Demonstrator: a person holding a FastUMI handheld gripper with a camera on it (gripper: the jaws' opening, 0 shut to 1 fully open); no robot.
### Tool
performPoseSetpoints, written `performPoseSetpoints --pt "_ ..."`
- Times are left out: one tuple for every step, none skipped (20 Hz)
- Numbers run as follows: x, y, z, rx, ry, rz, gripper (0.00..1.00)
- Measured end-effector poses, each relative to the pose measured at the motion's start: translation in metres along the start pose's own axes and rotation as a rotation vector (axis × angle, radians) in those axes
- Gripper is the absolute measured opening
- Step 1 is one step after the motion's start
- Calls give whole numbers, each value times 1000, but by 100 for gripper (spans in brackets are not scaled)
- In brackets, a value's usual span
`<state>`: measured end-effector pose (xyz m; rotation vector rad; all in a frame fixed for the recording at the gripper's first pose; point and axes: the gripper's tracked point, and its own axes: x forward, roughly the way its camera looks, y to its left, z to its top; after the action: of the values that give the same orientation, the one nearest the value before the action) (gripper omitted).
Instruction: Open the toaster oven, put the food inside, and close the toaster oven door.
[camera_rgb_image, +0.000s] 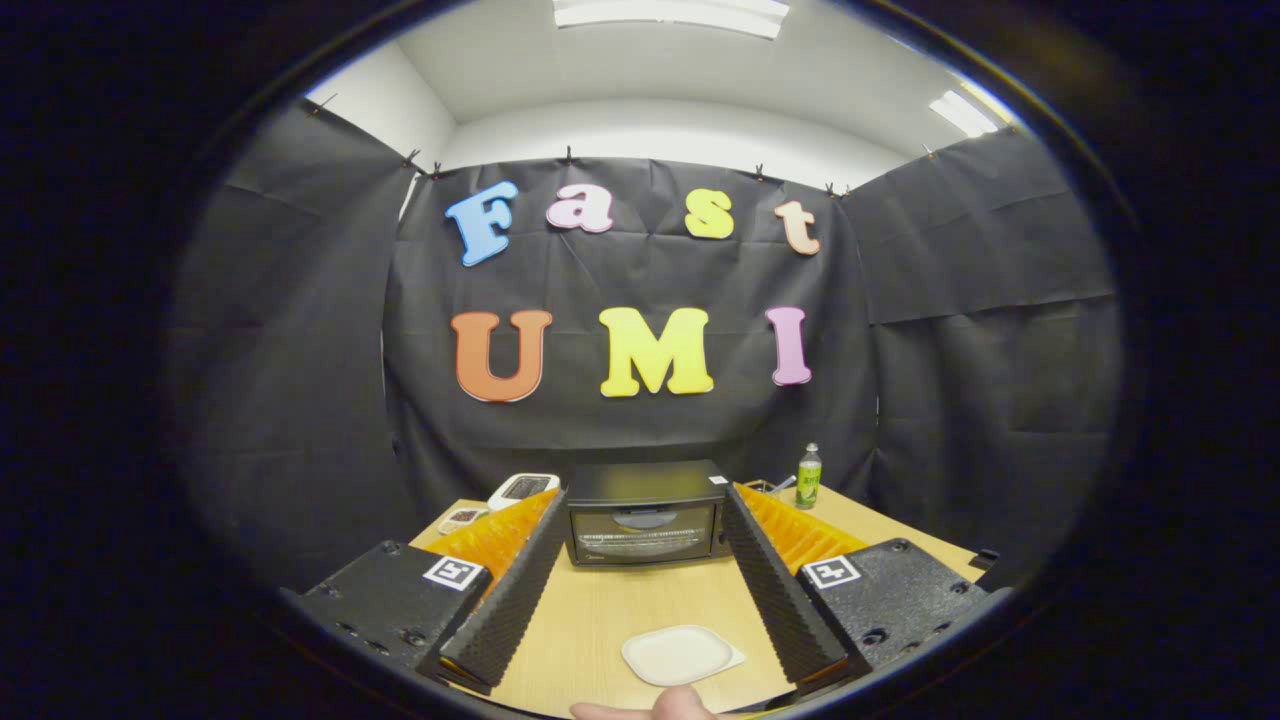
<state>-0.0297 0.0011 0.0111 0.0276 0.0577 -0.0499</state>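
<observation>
Black toaster oven (645, 512), door shut, centre frame on light wooden table (600, 620).
Jaws (645, 520) wide, empty; pale plate (678, 654) lower centre; food undiscernible; stage ambiguous.

I'm in a recording booth: black cloth walls (640, 420) clipped up at twelve o'clock, strip lights (670, 14) overhead, a toaster oven (645, 513) on the wooden surface (600, 610).

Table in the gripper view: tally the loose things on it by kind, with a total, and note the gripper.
Toaster oven, door closed, beyond the fingers: 1
White plate, between the fingers: 1
Green bottle: 1
White device: 1
Small dish, contents unclear: 1
Total: 5
The gripper is open, holding nothing.
</observation>
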Motion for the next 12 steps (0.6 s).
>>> performPoseSetpoints --pt "0 1 -3 5 10 2 100" --pt "1 -1 -6 4 25 -3 100" --pt "3 -3 -10 1 41 -15 100" --pt "4 -6 -11 -3 53 -27 100" --pt "6 -7 -12 -5 59 -35 100" --pt "7 -7 -11 -5 60 -39 100" --pt "7 -8 -11 -4 57 -45 100" --pt "6 -10 -10 -6 55 -54 100" --pt "5 -12 -10 -6 50 -60 100" --pt "5 -12 -7 -4 42 -60 100" --pt "3 -9 -5 -2 30 -59 100" --pt "1 -7 -1 1 19 -57 100"
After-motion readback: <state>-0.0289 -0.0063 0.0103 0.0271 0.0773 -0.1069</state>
